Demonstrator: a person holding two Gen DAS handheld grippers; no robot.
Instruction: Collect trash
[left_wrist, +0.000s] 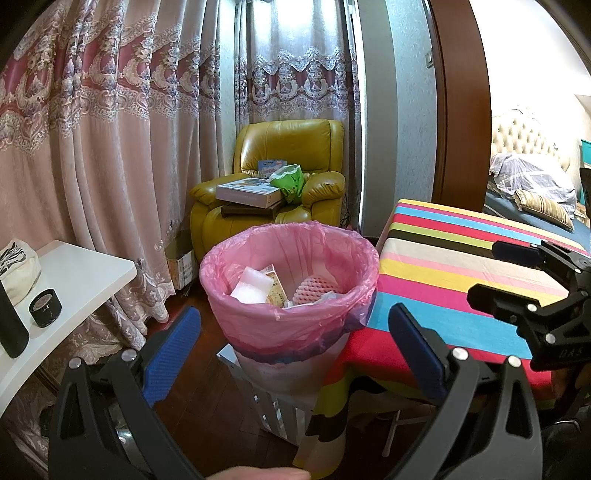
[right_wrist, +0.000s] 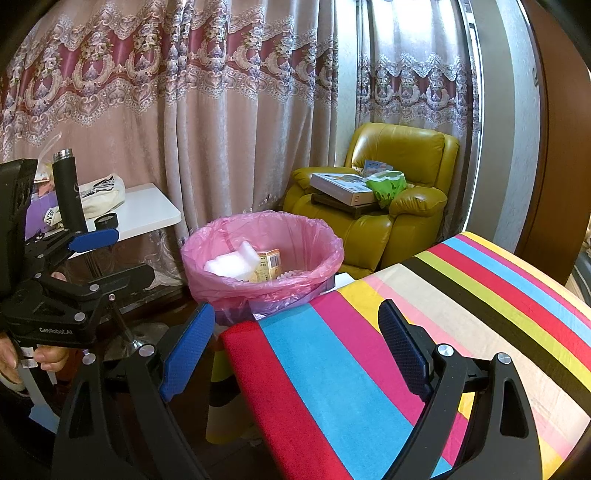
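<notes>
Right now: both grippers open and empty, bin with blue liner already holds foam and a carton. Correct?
Not quite: the bin liner is pink, not blue, as the left wrist view shows. The left gripper and right gripper are open and empty; foam and carton lie inside.

1 bin (left_wrist: 288, 325), 3 trash pcs, 1 armchair (left_wrist: 273, 184), 2 grippers

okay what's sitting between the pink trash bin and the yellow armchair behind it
Nothing shows between the pink-lined bin and the yellow armchair in the right wrist view, only a strip of dark floor; the left wrist view's bin rim hides that stretch.
</notes>
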